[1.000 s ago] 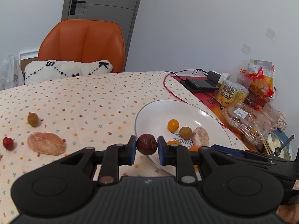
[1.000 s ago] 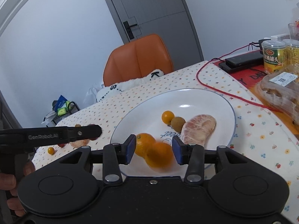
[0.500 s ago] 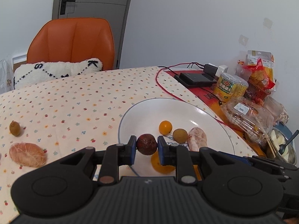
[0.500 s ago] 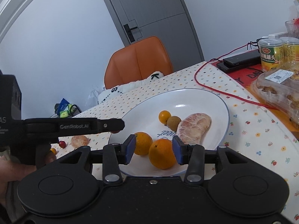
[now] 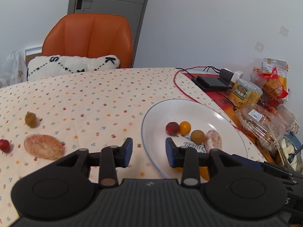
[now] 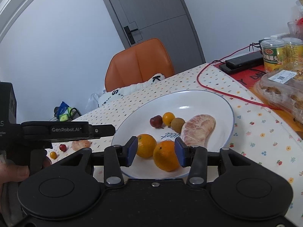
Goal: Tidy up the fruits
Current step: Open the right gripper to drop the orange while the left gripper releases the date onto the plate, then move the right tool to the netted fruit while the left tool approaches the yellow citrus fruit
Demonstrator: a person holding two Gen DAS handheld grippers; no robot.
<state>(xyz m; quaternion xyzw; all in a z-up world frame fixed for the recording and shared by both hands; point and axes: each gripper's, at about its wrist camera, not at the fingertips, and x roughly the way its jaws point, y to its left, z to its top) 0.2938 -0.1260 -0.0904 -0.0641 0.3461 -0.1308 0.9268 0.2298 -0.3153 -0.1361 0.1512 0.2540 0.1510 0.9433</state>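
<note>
The white plate (image 5: 217,113) (image 6: 208,98) holds a small dark red fruit (image 5: 172,128) (image 6: 156,121), a small orange fruit (image 5: 185,127) (image 6: 168,118), a brown kiwi (image 5: 197,136) (image 6: 177,122), a peeled citrus piece (image 5: 213,141) (image 6: 197,127) and two oranges (image 6: 146,145) (image 6: 166,158). My left gripper (image 5: 148,152) stands open and empty over the plate's near left rim. My right gripper (image 6: 155,152) is open above the two oranges. On the cloth to the left lie a kiwi (image 5: 30,119), a peeled citrus (image 5: 43,146) (image 6: 80,144) and a red fruit (image 5: 4,145) (image 6: 62,147).
An orange chair (image 5: 89,39) with a white cushion (image 5: 73,66) stands behind the table. A red cable (image 5: 178,87), black device (image 5: 212,82), cans (image 5: 244,93) and snack packs (image 5: 263,121) crowd the right side. A small yellow fruit (image 6: 53,154) lies at far left.
My left gripper opened and let the dark red fruit go; it now rests on the plate beside the small orange fruit. The left gripper drew back leftward. The right gripper barely moved.
</note>
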